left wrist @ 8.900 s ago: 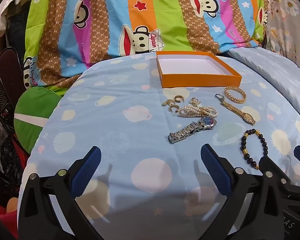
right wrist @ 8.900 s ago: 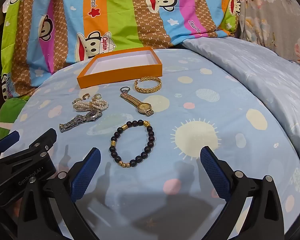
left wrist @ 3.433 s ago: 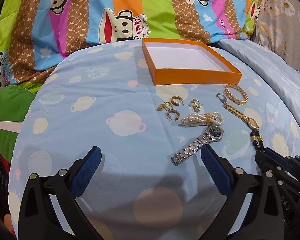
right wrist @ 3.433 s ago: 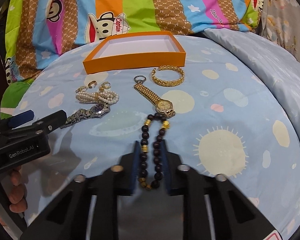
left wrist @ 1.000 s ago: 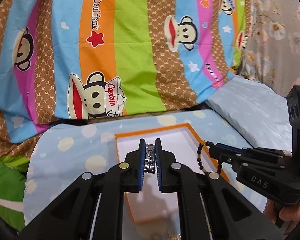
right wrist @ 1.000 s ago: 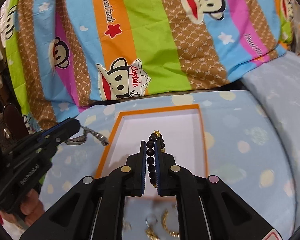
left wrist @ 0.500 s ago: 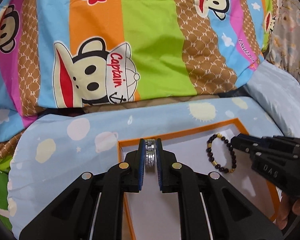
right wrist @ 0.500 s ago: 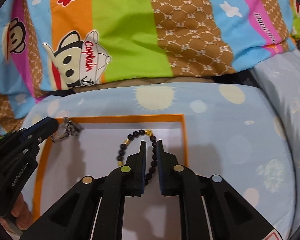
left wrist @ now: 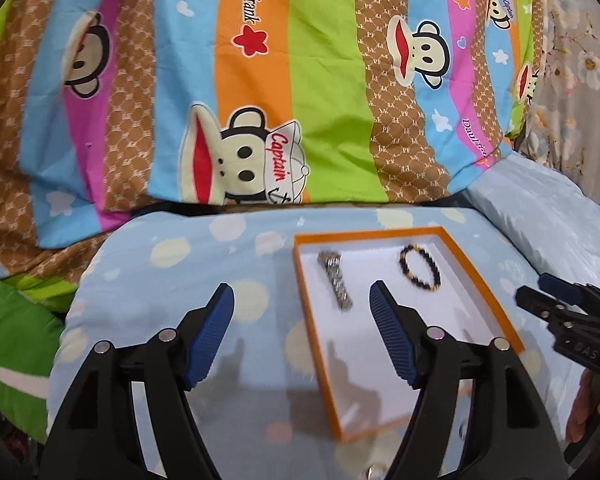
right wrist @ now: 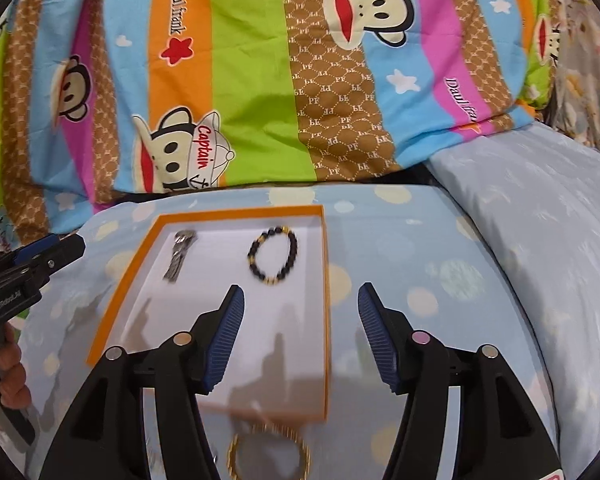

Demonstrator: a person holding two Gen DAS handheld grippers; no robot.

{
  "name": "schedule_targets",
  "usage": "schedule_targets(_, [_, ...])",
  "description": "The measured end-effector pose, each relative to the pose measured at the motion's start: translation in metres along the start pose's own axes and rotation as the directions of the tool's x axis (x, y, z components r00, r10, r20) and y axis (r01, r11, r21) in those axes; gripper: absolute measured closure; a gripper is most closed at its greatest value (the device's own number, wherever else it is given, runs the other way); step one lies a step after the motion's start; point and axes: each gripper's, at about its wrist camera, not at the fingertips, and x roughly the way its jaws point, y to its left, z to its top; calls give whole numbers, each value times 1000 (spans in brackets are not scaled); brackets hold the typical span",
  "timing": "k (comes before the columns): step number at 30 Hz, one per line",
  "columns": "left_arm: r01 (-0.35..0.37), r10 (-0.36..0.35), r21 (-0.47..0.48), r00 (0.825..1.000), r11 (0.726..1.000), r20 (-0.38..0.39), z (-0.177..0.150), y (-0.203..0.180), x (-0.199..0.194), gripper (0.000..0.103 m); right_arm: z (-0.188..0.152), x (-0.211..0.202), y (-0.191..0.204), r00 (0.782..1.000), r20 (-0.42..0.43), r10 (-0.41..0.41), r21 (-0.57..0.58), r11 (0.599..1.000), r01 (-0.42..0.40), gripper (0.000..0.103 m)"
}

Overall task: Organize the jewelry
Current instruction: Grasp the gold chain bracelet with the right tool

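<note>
Spreading across the bed, a pale blue planet-print sheet point(left wrist: 204, 264) carried the work, with a striped monkey-print quilt point(left wrist: 284, 80) heaped behind it. On the sheet sat the shallow orange box point(right wrist: 325, 280), white inside, and both pieces delivered so far lay on its floor, well apart: the silver watch point(left wrist: 336, 282) stretched out near the left wall, the dark bead bracelet point(right wrist: 273, 255) in a loose ring near the far right corner.

Both pairs of tongs had just been opening and stood spread, nothing between the pads. The left tongs point(left wrist: 302, 334) hung over the box's left wall, and the right tongs point(right wrist: 300, 334) over its right wall.

A gold bracelet point(right wrist: 269, 454) waited on the sheet just outside the box's near wall, blurred. It looked like a light, stiff metal hoop, likely slick, best pinched across one side of the band rather than around the whole ring. The soft bedding may give under a downward press. The box's low wall stands between it and the white floor, so a lift over the rim seems needed.
</note>
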Motion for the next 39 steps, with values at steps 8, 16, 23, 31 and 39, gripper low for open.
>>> schedule_targets(8, [-47,48,45,998,998,-27,-71,-22,-31,34,-64,-36,-2,1000,-4,1,61,998,-1,42])
schedule_targets(16, [-45,47,46,998,998,-50,-110,-39,-38,32,-99,-33,0,999,-40,12,92,996,-8,42])
schedule_targets(23, [-32,34,38,999,999,-35,-110,-38,-41,19,-105,-23,8,997,-76,1,56,998,3,42])
schedule_targets(31, [-1,2,12,996,1000,-88,-112,-34,-31,19,-102,-16,12,996,-91,8,42,999,-4,41])
schedule_targets(39, [12,-12,2,995,1000,-97,-113,-33,-30,19,-92,7,23,989,-146,-29,-7,1000,29,39])
